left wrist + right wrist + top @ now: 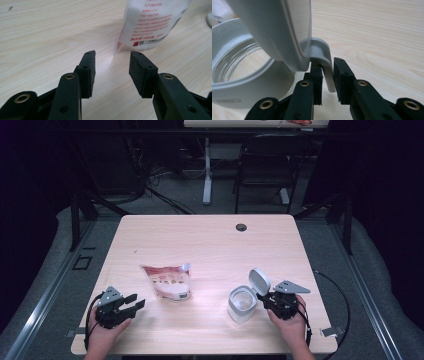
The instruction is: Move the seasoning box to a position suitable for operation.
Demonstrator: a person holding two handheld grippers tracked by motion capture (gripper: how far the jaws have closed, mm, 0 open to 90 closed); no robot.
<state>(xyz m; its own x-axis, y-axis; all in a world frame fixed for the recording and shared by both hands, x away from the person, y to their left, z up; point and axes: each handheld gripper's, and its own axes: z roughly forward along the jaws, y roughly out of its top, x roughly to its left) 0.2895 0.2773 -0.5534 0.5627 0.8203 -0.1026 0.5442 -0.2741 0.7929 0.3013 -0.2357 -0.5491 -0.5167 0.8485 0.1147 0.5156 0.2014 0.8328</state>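
white jar (242, 304) left of right gripper (327, 75) — pinching its handle (327, 72) — left gripper (112, 65) spread.

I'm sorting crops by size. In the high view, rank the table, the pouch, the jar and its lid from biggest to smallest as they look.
1. table
2. pouch
3. jar, close to the pouch, so that order is unsure
4. lid, raised open

In the left gripper view the pouch (152, 22) runs off the top edge, its red print too fine to read. In the right gripper view the lid (277, 27) is cropped at the top, and the canister (242, 82) seems empty, perhaps; its base is hidden.
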